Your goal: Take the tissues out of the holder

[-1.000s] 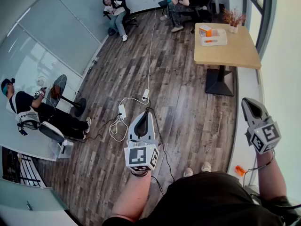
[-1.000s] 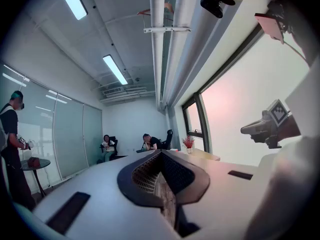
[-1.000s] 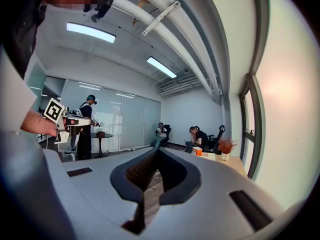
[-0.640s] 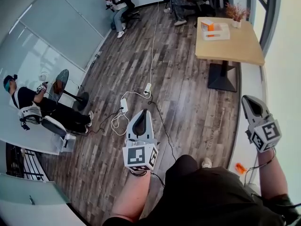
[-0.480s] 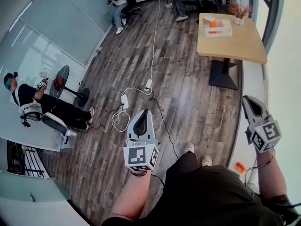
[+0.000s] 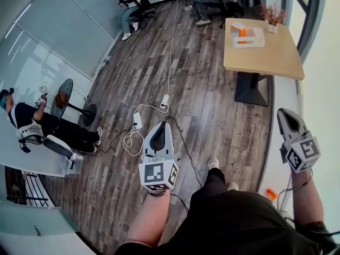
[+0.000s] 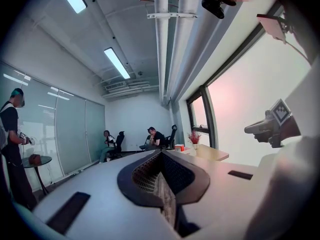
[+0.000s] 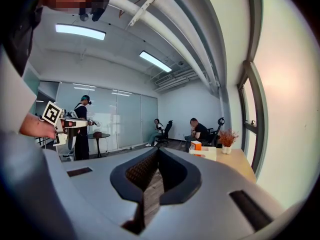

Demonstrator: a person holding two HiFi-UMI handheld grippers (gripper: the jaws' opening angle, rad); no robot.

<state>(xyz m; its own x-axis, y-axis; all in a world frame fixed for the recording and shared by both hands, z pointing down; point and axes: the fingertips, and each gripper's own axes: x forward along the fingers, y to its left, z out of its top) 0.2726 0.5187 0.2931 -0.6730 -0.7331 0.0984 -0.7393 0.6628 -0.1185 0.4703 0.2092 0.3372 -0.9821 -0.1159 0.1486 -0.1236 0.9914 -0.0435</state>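
Wood flooring is stretching to the far bench (image 6: 265, 57), which is carrying the holder (image 6: 251, 38) and its orange tissue pack (image 6: 238, 30). The left gripper (image 6: 159, 134) and right gripper (image 6: 288, 122) are hanging well apart from it, jaws pressed together and empty. Being likely light, soft and tearable, the pack is calling for a gentle pinch at its top.

I see a floor (image 6: 212, 89) of dark wood planks, grainy, with a dull sheen. The table (image 6: 276, 57) has a smooth, pale, matt wood top on a black base that looks like metal. The tissue holder (image 6: 255, 40) on it is white and smooth; I cannot tell plastic from card. The left gripper (image 6: 162, 124) and right gripper (image 6: 282, 111) have matt grey plastic shells, and their pads (image 7: 147, 173) are dark and finely ribbed. The partition wall (image 6: 58, 31) is glossy glass.
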